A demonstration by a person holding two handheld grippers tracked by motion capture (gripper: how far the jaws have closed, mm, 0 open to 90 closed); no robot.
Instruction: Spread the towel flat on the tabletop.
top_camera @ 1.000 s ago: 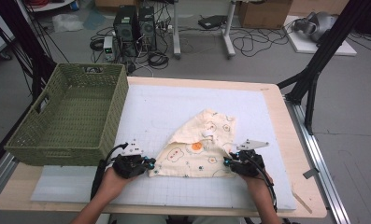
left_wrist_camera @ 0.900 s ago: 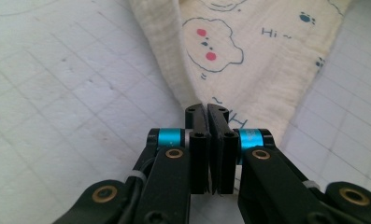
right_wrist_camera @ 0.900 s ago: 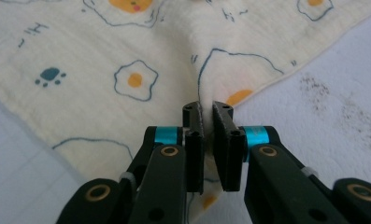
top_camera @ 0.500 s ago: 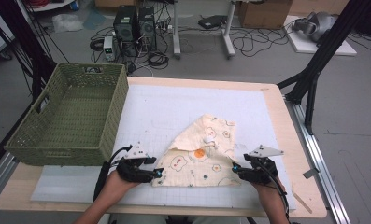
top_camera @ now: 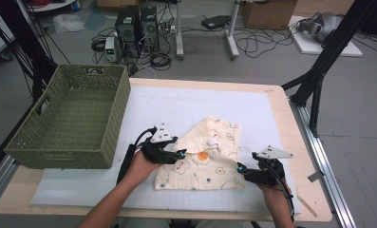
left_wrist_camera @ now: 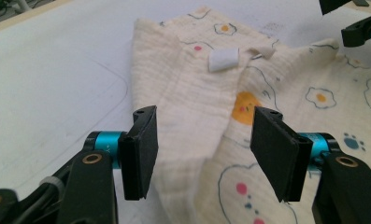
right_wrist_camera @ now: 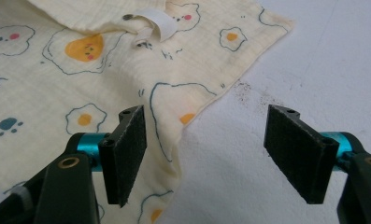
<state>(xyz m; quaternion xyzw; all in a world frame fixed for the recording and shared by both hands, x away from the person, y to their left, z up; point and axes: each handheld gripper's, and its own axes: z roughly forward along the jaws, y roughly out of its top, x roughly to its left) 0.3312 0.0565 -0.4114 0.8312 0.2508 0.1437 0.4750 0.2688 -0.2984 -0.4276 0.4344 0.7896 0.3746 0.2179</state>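
A green wicker basket (top_camera: 67, 118) stands at the table's left edge, overlapping the left side of the white mat (top_camera: 167, 107) that covers most of the tabletop. Just right of the basket, the left gripper (top_camera: 180, 154) hovers over the left edge of a cream muslin cloth (top_camera: 210, 159) printed with fried eggs and paw marks; its jaws have just been opening and stand apart, with a fold of the cloth lying between and below them, unpressed. The cloth lies folded near the mat's front edge, right of centre. At its right front corner the right gripper (top_camera: 241, 168) also gapes, its jaws having just parted, one pad over the cloth's edge, the other over bare mat.
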